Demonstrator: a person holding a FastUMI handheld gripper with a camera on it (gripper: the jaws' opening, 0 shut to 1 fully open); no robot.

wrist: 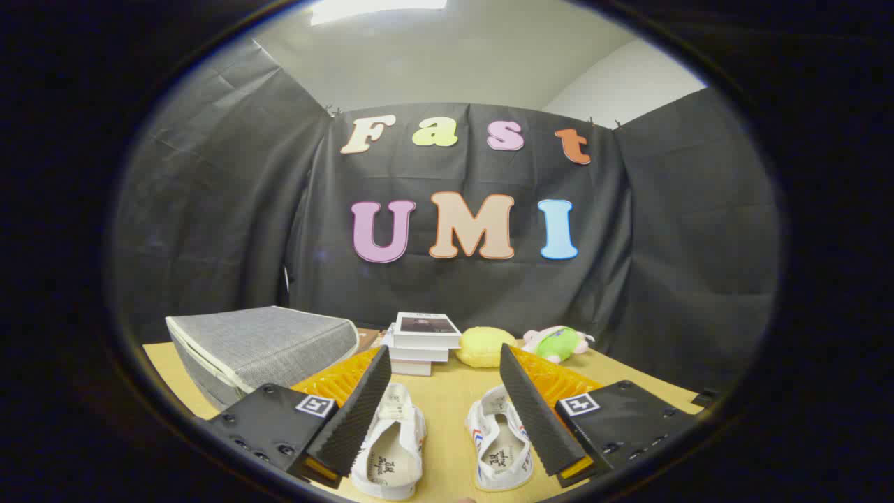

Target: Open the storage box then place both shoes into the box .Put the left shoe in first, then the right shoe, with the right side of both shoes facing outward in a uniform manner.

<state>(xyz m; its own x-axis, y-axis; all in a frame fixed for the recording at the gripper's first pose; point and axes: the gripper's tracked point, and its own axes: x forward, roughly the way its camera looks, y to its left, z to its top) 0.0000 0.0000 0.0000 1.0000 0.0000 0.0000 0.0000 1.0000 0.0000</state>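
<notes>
Two shoes (pixel 440 447) (between spread fingers (pixel 360 412))

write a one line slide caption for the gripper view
Open gripper hovers over two white canvas shoes on the tan table, closed grey fabric storage box beyond its left finger.
</notes>
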